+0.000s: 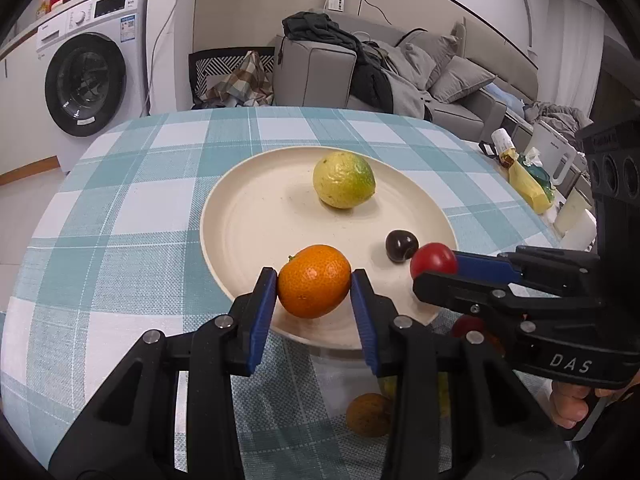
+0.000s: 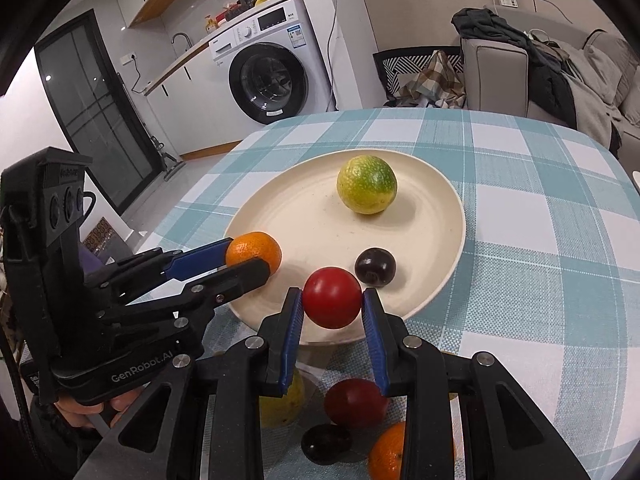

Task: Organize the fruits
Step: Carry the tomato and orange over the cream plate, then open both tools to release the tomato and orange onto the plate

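Holding an orange mandarin (image 1: 314,286) between its blue pads, our left gripper (image 1: 314,288) is closed on the fruit at the near rim of the cream plate (image 1: 248,220). Our right gripper (image 2: 332,300) likewise clamps a red tomato (image 2: 332,297) over the plate's near edge. On the plate we see a yellow-green lime (image 2: 367,184) toward the far side and a dark cherry (image 2: 375,266) just beyond the tomato. More fruit lies below the grippers: a second tomato (image 2: 354,402) and another mandarin (image 2: 390,456). The plate rests on a teal checked tablecloth (image 1: 120,200). Legible lettering: "DAS" on the right gripper's body and "GenRobot.AI" on the left gripper's body. A white washing machine (image 2: 268,68) stands behind.
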Action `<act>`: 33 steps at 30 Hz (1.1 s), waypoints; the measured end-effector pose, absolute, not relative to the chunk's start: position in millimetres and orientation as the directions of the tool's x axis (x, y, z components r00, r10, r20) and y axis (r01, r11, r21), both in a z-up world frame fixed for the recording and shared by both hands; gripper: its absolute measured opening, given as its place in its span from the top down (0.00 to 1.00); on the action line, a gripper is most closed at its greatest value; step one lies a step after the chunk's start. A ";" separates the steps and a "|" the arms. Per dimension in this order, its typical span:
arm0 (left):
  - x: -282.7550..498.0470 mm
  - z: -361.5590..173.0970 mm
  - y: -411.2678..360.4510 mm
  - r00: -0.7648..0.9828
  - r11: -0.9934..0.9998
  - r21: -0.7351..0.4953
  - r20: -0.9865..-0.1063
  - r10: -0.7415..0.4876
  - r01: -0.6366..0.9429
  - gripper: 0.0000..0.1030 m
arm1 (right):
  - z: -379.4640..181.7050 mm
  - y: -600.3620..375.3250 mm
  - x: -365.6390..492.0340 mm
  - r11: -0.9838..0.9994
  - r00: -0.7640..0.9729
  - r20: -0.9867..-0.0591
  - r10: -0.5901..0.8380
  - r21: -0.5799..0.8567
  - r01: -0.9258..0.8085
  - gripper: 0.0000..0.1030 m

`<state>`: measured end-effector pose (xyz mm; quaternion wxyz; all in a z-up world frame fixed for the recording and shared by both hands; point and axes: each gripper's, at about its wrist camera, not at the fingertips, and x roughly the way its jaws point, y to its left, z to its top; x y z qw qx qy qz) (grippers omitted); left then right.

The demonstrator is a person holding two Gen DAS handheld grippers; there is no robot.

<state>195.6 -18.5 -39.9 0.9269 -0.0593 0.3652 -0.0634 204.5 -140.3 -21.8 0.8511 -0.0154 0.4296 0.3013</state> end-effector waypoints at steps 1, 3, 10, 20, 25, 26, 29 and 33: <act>196.1 -40.5 -18.3 0.723 0.985 -0.156 -0.673 -0.159 0.073 0.66 | -21.7 -139.3 204.3 0.821 0.452 -0.744 0.491 0.222 -0.527 0.70; 196.5 -41.2 -17.4 0.722 0.985 -0.159 -0.673 -0.161 0.070 0.66 | -22.0 -138.3 204.4 0.821 0.453 -0.747 0.487 0.216 -0.528 0.70; 196.5 -42.1 -18.3 0.722 0.987 -0.141 -0.675 -0.149 0.071 0.66 | -21.7 -140.6 208.2 0.828 0.432 -0.756 0.491 0.253 -0.500 0.70; 187.8 -38.3 -18.4 0.742 0.991 -0.125 -0.659 -0.122 0.051 0.56 | -6.4 -145.9 193.9 0.837 0.491 -0.722 0.487 0.225 -0.499 0.56; 167.4 -28.5 -20.0 0.760 0.993 -0.113 -0.641 -0.105 0.042 0.25 | 11.2 -162.9 173.5 0.846 0.528 -0.704 0.476 0.203 -0.493 0.24; 162.5 -24.6 -19.6 0.769 0.992 -0.115 -0.631 -0.108 0.045 0.23 | 13.6 -167.9 169.8 0.846 0.528 -0.700 0.481 0.214 -0.488 0.16; 145.3 -13.0 -18.7 0.788 0.991 -0.123 -0.604 -0.122 0.060 0.14 | 18.4 -179.7 160.3 0.845 0.528 -0.691 0.494 0.237 -0.479 0.05; 123.9 -3.2 -19.2 0.801 0.993 -0.102 -0.588 -0.110 0.061 0.01 | 21.6 -191.0 148.2 0.850 0.544 -0.680 0.492 0.240 -0.468 0.00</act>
